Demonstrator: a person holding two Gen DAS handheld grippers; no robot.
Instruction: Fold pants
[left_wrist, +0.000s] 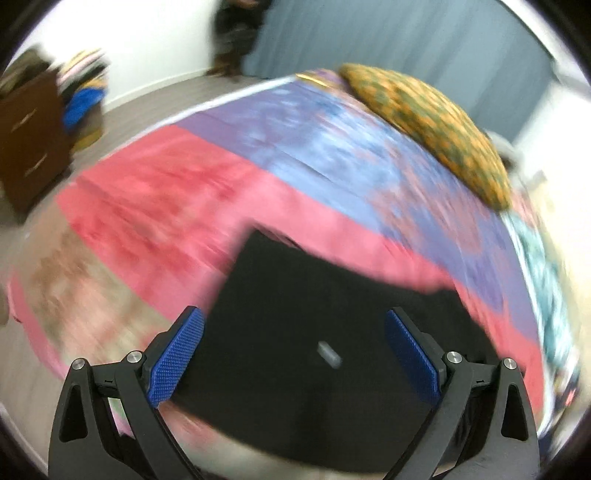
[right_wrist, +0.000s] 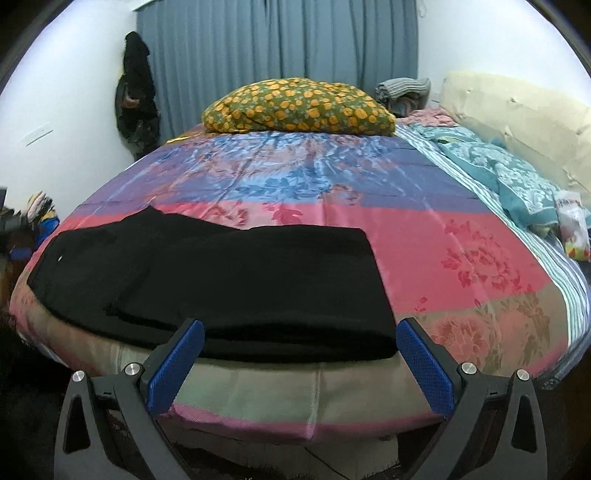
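The bedspread (right_wrist: 461, 266) fills most of the right wrist view, and the black pants (right_wrist: 229, 280) lie flat across its lower left, near the bed's front edge. They look soft, light and limp, likely to sag and slide on the shiny cover; a corner or the waist end seems the best hold. The right gripper (right_wrist: 300, 363) is spread wide and empty, as is the left gripper (left_wrist: 294, 356) over dark cloth. The left wrist view is motion-blurred; folds and seams vanish in black, and a small pale tag (left_wrist: 328, 355) is unclear.

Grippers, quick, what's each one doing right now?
Left gripper: jaws open, empty, over the black pants.
Right gripper: jaws open, empty, near the bed edge.
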